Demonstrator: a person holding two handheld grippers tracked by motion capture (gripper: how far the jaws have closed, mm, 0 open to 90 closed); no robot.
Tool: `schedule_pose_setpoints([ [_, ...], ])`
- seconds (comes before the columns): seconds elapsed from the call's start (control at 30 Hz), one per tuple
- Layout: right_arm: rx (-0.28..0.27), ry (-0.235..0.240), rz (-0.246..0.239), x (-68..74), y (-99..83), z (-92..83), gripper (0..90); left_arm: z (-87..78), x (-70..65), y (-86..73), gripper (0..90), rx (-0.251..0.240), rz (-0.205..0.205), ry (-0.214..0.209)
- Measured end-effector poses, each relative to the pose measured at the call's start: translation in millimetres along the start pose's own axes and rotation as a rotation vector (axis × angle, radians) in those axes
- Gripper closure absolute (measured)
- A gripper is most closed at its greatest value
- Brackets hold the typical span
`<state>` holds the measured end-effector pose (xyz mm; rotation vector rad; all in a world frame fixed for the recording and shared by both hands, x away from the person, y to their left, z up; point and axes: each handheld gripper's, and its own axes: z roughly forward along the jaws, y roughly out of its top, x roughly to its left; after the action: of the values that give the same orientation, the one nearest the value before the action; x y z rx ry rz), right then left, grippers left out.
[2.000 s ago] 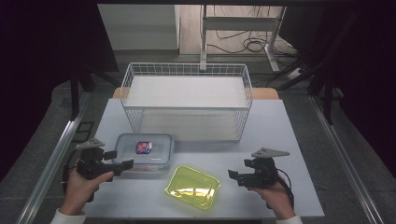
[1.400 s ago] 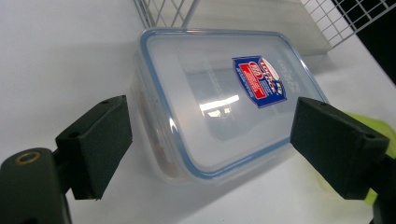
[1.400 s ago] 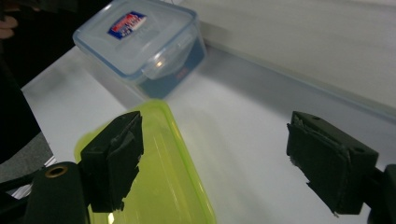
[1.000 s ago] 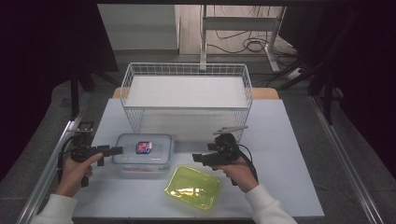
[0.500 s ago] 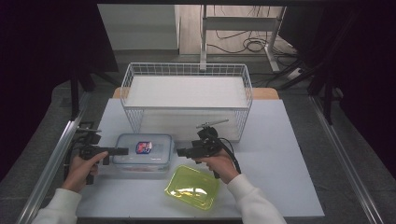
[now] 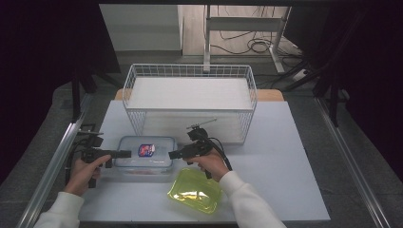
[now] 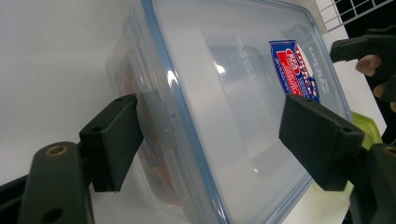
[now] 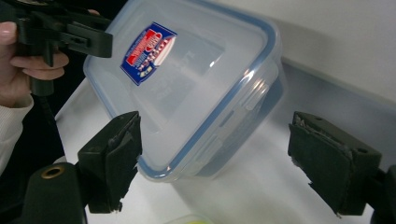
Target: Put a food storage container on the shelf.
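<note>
A clear plastic container (image 6: 145,152) with a blue-rimmed lid and a red-and-blue label lies on the white table (image 6: 285,156). My left gripper (image 6: 124,153) is at its left end. In the left gripper view the container (image 7: 233,93) sits between the jaws of my left gripper (image 7: 217,140), which have just been closing; one pad (image 7: 114,140) is against its side wall, the other hangs over the lid. My right gripper (image 6: 172,155) stands open at the container's right end. In the right gripper view, the container's corner (image 8: 187,84) lies ahead of my right gripper (image 8: 219,158), untouched.
A yellow-green lid (image 6: 195,191) lies flat near the front edge, under the right forearm. A white wire basket (image 6: 190,71) stands behind the container. Metal rails run along both sides of the table.
My right gripper has travelled left from the table's right side to the container's right end. The left gripper has stayed at the left end, and the container and the yellow-green lid have not moved.
</note>
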<state>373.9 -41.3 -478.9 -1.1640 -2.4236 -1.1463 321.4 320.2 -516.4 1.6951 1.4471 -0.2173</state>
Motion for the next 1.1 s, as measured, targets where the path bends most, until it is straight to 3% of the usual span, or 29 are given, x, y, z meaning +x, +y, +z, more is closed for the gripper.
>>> schedule_pose_setpoints([
  [0.63,0.089,0.025,0.054,-4.8,5.5,27.3,25.8,-0.4,1.3,-2.2,22.1,-0.013,0.009,-0.007],
  [0.8,0.107,0.058,0.082,-7.5,7.1,28.9,30.0,-0.4,1.2,-2.8,22.2,-0.017,0.009,-0.008],
  [0.9,0.122,0.090,0.141,-10.1,7.5,29.3,33.3,-1.0,-0.3,-3.3,22.3,-0.019,0.015,-0.003],
  [1.1,0.124,0.083,0.124,-7.6,7.6,24.9,37.8,-4.6,-4.3,-5.9,24.4,-0.028,0.034,0.007],
])
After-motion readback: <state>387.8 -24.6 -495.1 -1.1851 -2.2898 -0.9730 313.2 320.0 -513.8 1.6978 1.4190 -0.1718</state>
